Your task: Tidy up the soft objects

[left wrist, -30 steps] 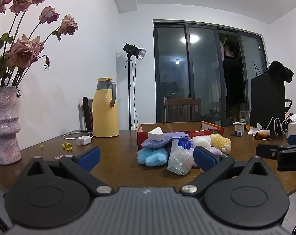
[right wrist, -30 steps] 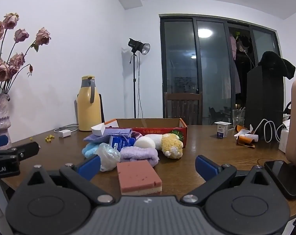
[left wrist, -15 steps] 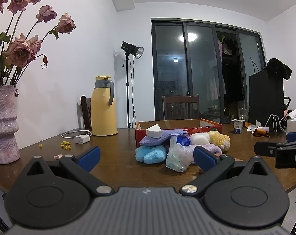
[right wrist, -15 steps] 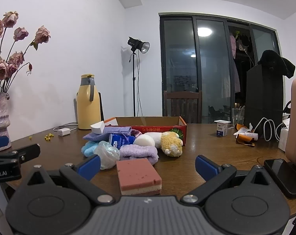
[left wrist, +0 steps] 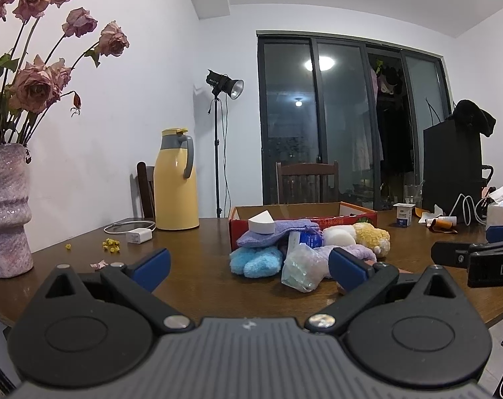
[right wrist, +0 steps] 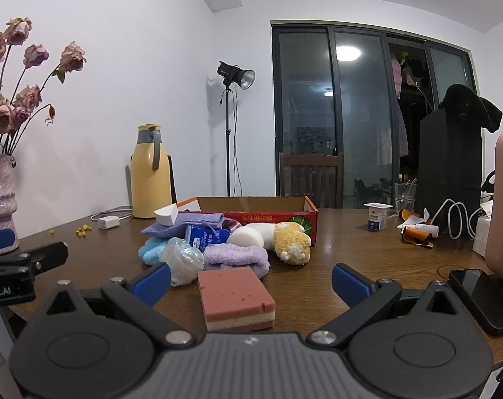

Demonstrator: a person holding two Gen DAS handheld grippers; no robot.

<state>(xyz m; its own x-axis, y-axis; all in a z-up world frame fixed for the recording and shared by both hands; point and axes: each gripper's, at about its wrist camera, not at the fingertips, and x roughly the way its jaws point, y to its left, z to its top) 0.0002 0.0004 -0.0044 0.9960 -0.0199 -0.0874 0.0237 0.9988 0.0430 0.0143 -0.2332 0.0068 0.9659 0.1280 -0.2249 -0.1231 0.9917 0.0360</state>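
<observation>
A pile of soft things lies on the brown table in front of a red cardboard box (left wrist: pixel 357 214) (right wrist: pixel 278 216): a blue fluffy piece (left wrist: pixel 256 261), a purple cloth (left wrist: pixel 274 234), a clear bubble bag (left wrist: pixel 301 267) (right wrist: pixel 181 259), a lilac towel (right wrist: pixel 236 256), a yellow-and-white plush toy (right wrist: pixel 289 239) and a white wedge sponge (left wrist: pixel 261 226). A pink sponge block (right wrist: pixel 235 297) lies between my right gripper's fingers. My left gripper (left wrist: pixel 248 264) is open and empty, short of the pile. My right gripper (right wrist: pixel 250 281) is open, touching nothing.
A yellow thermos (left wrist: pixel 175 179) and a white charger (left wrist: pixel 138 235) stand at back left, a vase of dried roses (left wrist: pixel 5 206) at far left. A yoghurt cup (right wrist: pixel 377 216), cables and a black phone (right wrist: pixel 480 296) are on the right. A chair (right wrist: pixel 311 179) stands behind the table.
Both views have shifted slightly: the pile sits a little lower and nearer in frame. Neither gripper's jaws have changed.
</observation>
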